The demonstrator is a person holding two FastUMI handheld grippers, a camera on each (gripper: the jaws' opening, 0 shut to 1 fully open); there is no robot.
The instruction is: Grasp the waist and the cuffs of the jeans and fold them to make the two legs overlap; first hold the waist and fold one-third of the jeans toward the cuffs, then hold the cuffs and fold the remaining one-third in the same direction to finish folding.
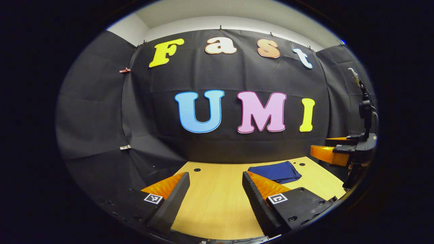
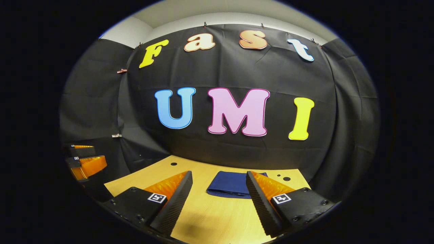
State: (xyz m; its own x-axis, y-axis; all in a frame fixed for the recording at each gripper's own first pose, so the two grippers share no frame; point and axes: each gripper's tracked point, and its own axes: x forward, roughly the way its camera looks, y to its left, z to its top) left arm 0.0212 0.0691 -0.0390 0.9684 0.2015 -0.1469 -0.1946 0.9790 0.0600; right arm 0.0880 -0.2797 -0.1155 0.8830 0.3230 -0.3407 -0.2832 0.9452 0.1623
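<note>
The dark blue jeans (image 1: 275, 171) lie folded into a small flat packet on the wooden table (image 1: 217, 203), toward its far side. In the right gripper view the folded jeans (image 2: 228, 184) rest just beyond the fingers. My left gripper (image 1: 216, 193) is open above the table, nothing between its fingers, with the jeans ahead and to its right. My right gripper (image 2: 219, 193) is open too, held above the near table, apart from the cloth. The right gripper (image 1: 334, 152) also appears at the right edge of the left gripper view, raised above the table.
The black cloth wall (image 1: 217, 145) closes off the table's far edge right behind the jeans. Small dark holes (image 2: 173, 164) dot the tabletop near the back. The left gripper (image 2: 86, 162) shows at the left edge of the right gripper view.
</note>
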